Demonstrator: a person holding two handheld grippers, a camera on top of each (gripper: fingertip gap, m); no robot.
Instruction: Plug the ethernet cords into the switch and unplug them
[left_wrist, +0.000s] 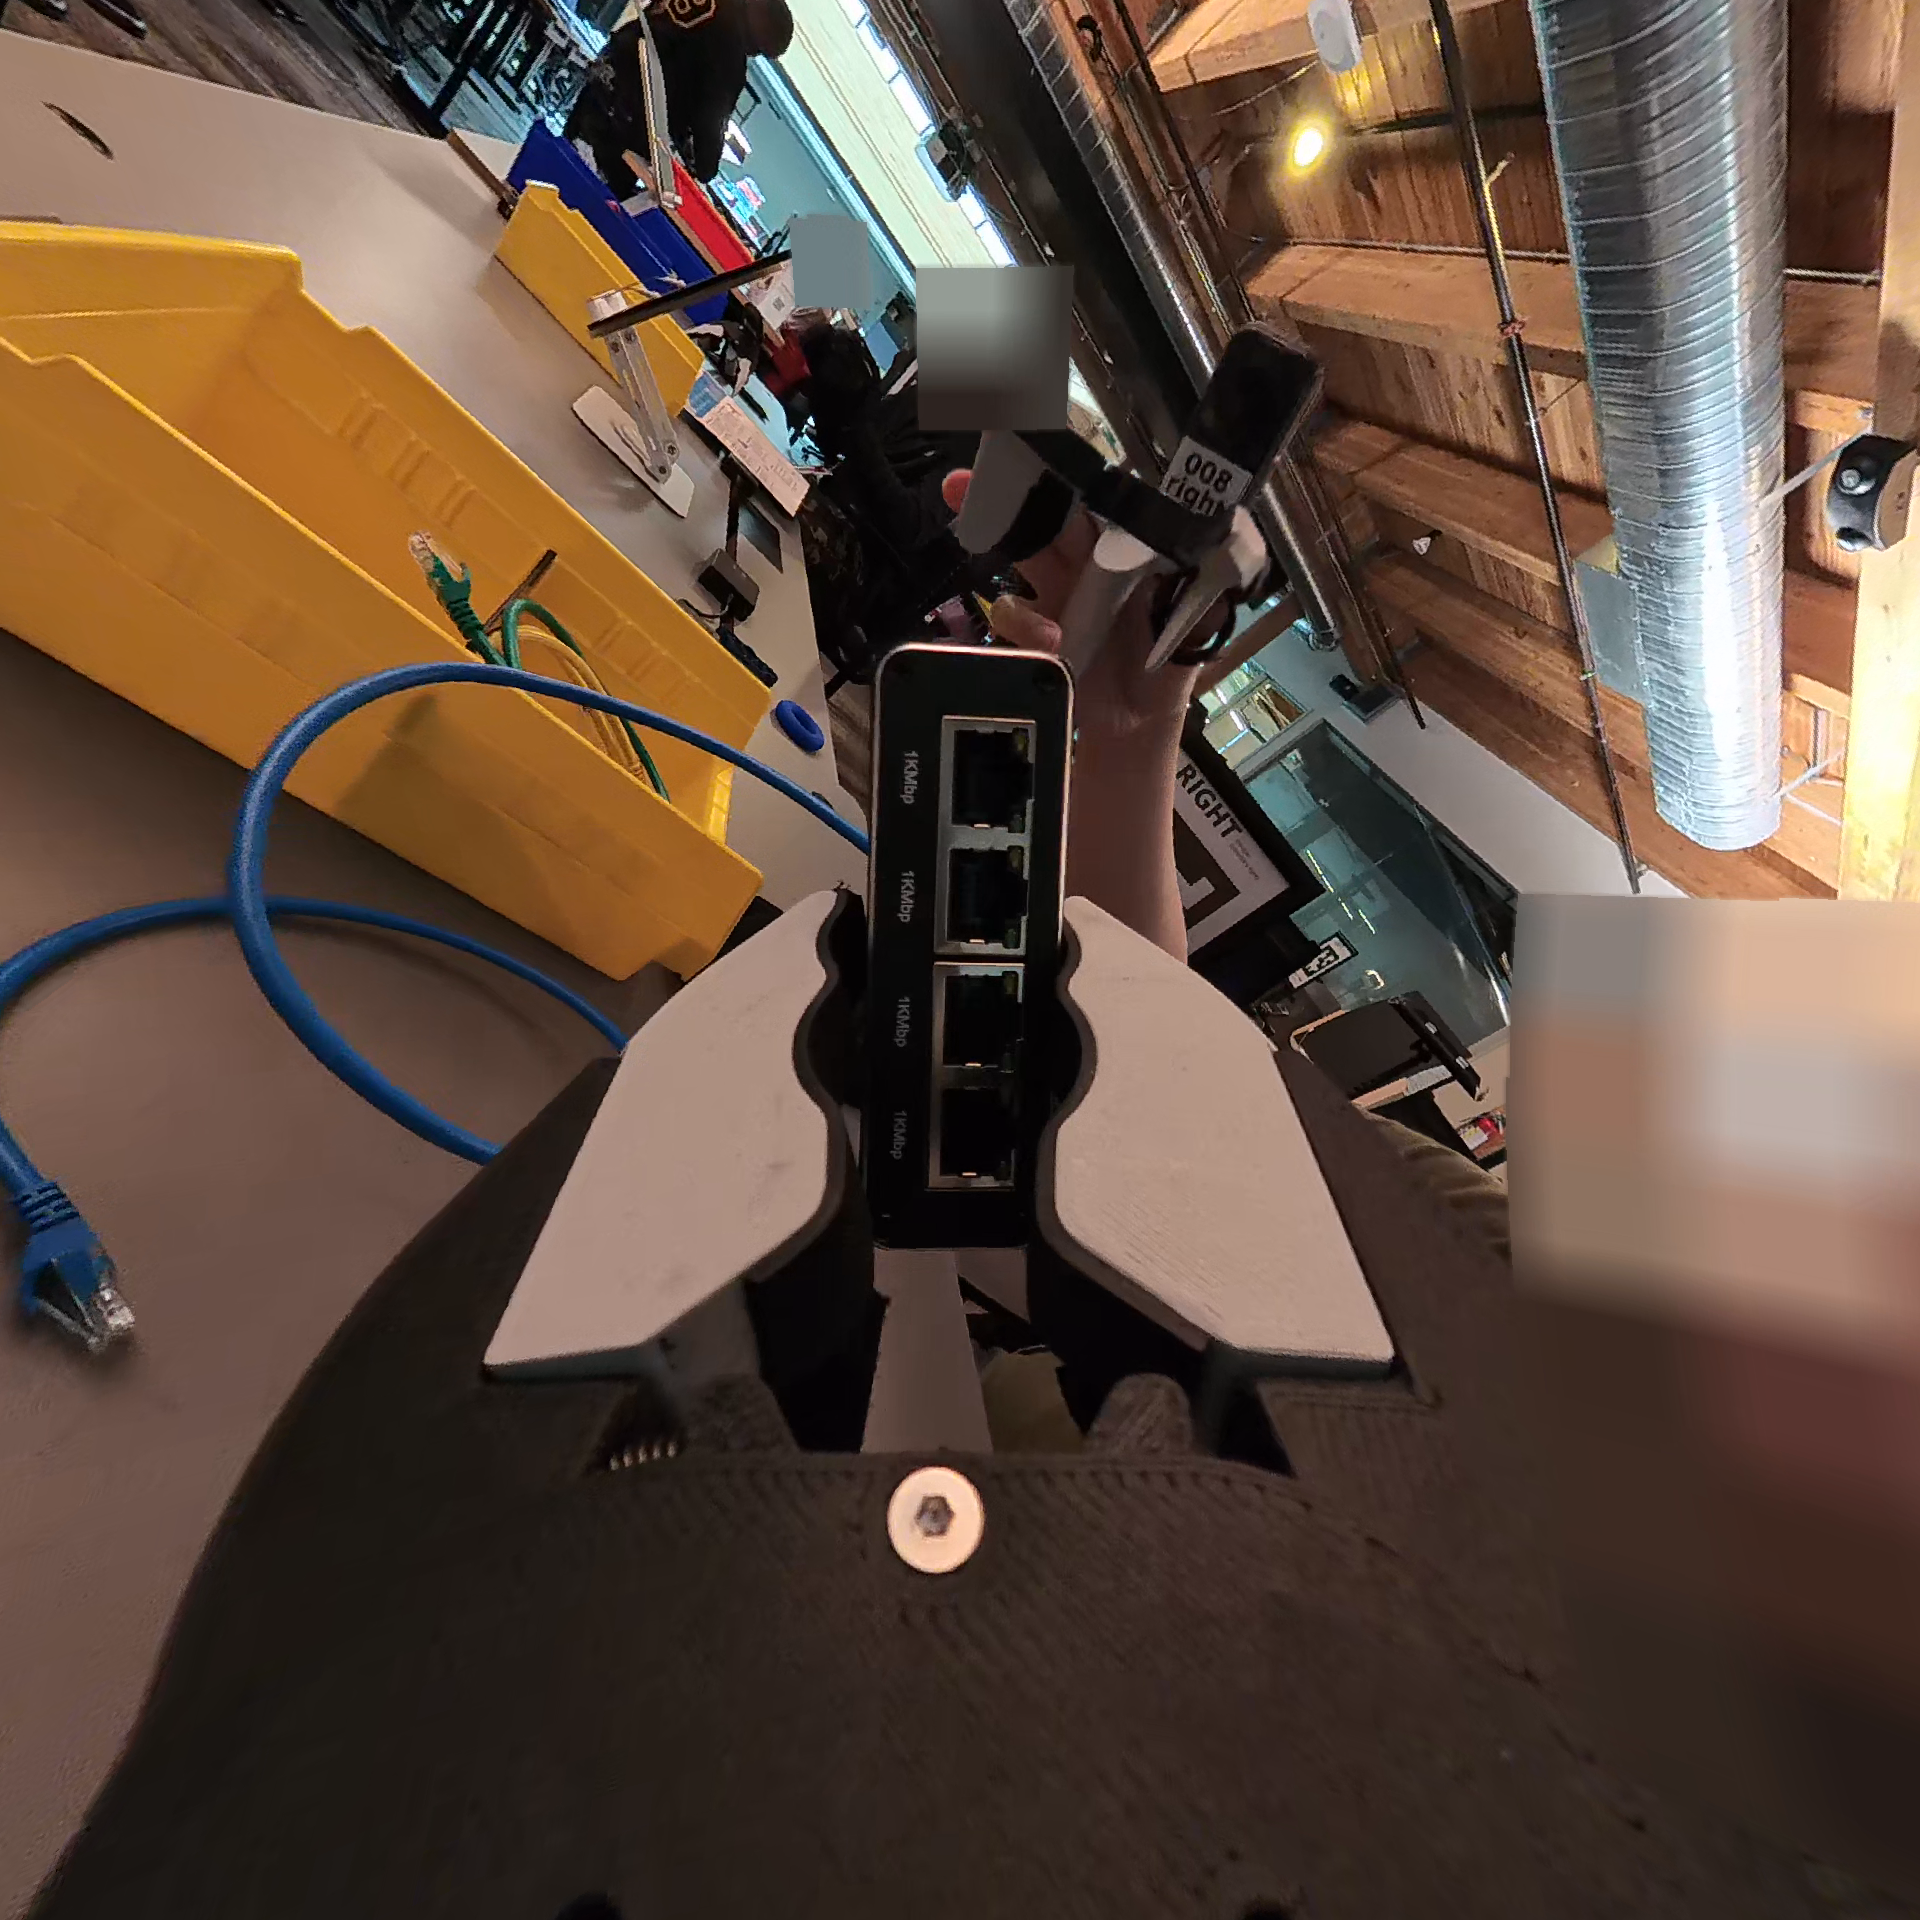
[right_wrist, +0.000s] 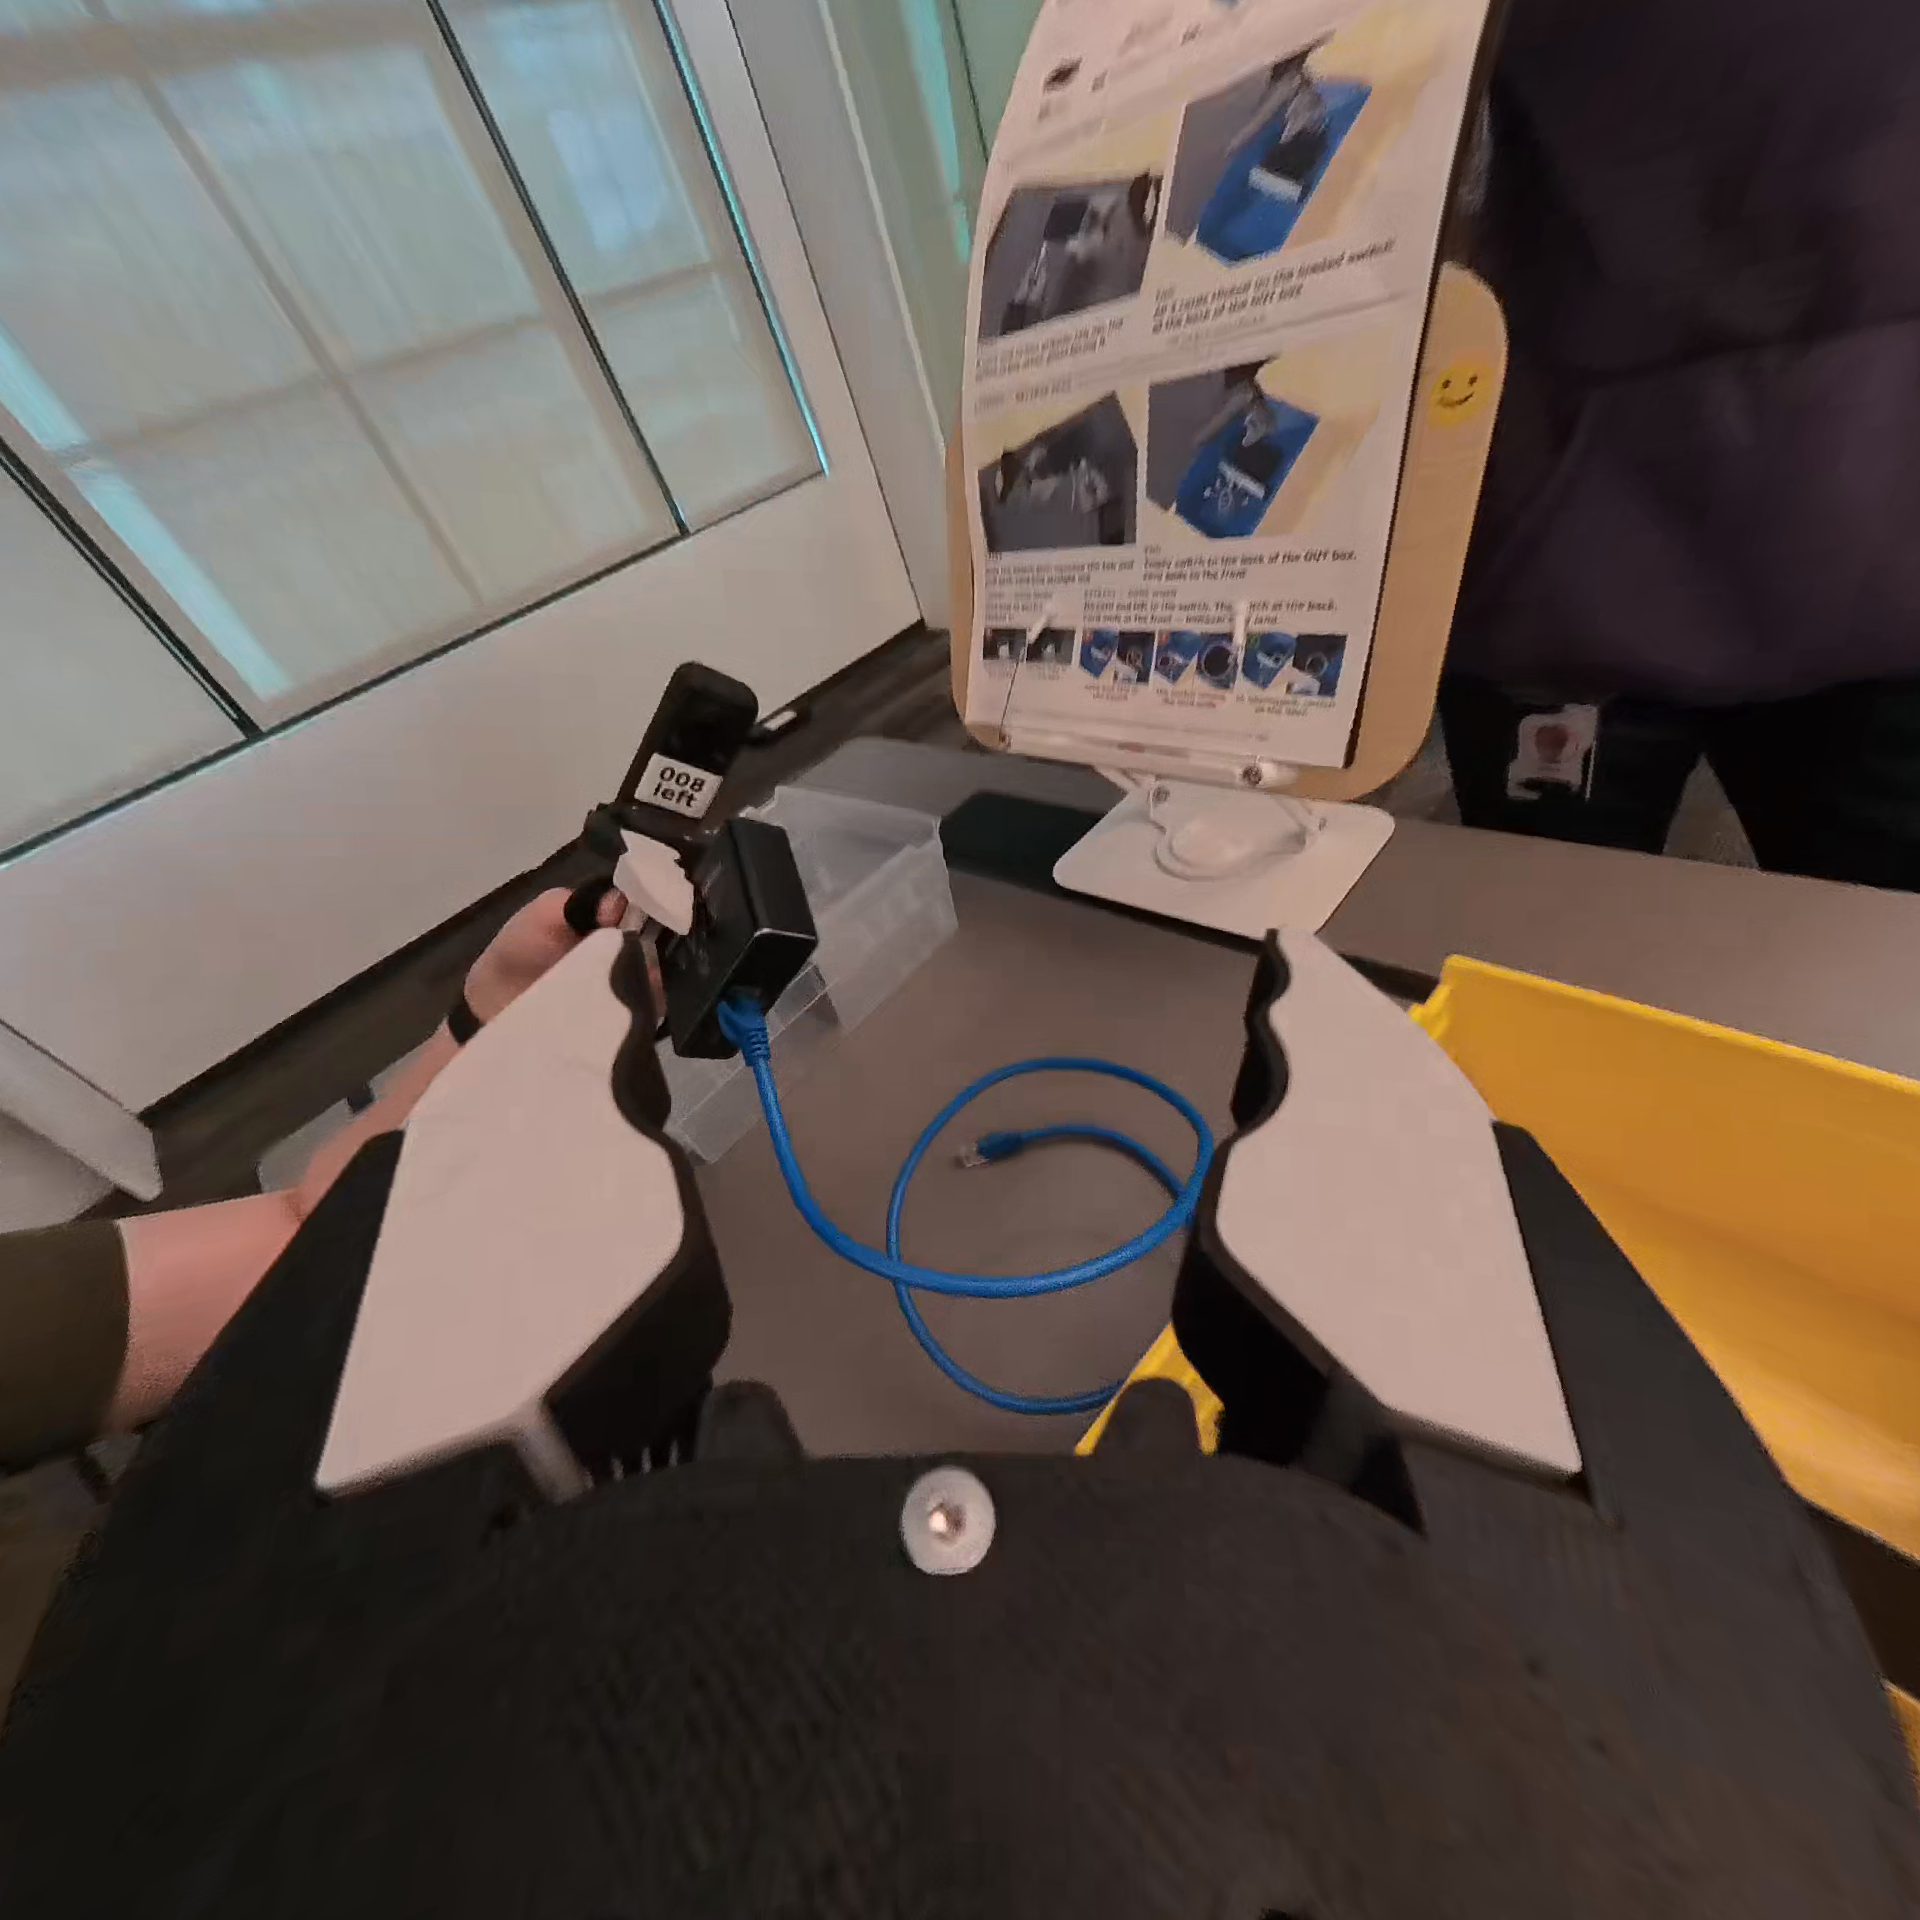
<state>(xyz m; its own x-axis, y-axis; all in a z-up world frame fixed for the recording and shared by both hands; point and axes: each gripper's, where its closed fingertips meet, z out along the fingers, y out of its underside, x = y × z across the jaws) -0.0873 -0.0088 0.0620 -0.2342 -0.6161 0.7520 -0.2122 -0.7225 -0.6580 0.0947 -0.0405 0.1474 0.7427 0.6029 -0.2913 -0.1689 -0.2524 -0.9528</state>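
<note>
Black metal network switch (left_wrist: 971, 956), four empty ports facing the left wrist camera, sits clamped upright between the left gripper (left_wrist: 961, 1039)'s white fingers (left_wrist: 717, 1122), lifted above the grey table (left_wrist: 260, 1195). In the right wrist view a blue ethernet cable (right_wrist: 997, 1278) is plugged into its far side, that socket hidden; the cable's loose plug (right_wrist: 987, 1148) lies on the table. Right gripper (right_wrist: 945, 1091) hangs spread wide, holding nothing. Yellow plastic bin (left_wrist: 312, 499) holds green and yellow cords (left_wrist: 540, 644), partly cut off by its wall.

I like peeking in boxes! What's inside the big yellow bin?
Inside the yellow bin lie a green cord and a yellow cord. The bin's front wall hides its floor, so anything deeper cannot be seen.
</note>
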